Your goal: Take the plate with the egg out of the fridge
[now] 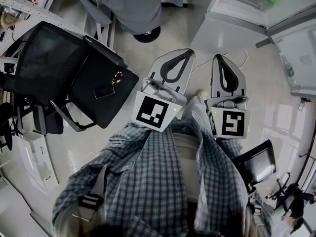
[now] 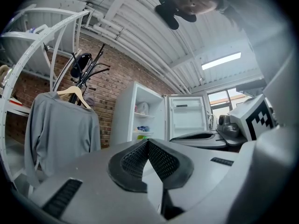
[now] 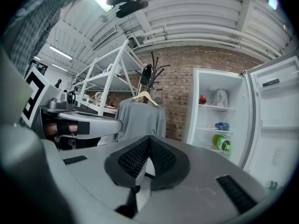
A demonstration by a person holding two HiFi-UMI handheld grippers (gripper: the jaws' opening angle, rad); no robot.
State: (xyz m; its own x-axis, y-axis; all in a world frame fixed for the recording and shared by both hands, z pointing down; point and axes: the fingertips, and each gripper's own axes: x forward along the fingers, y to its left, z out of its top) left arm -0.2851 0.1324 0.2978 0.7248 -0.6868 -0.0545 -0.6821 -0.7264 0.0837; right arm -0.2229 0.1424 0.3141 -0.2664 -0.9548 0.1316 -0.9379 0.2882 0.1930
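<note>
Fridge [image 3: 195, 111] stands open, its door swung aside; green bottle [image 3: 222, 143] lies on a shelf inside it; the plate with the egg is too small to pick out there; left gripper [image 2: 147, 141] and right gripper [image 3: 149, 138] face the fridge, jaws of each pressed together, holding nothing.

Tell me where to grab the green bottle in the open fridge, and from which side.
Take the green bottle across its round body, just behind the cap, coming in through the open fridge front. It lies on its side with the cap seemingly pointing outward, so fingers can straddle it left and right. The right gripper is shut; open it first.
</note>
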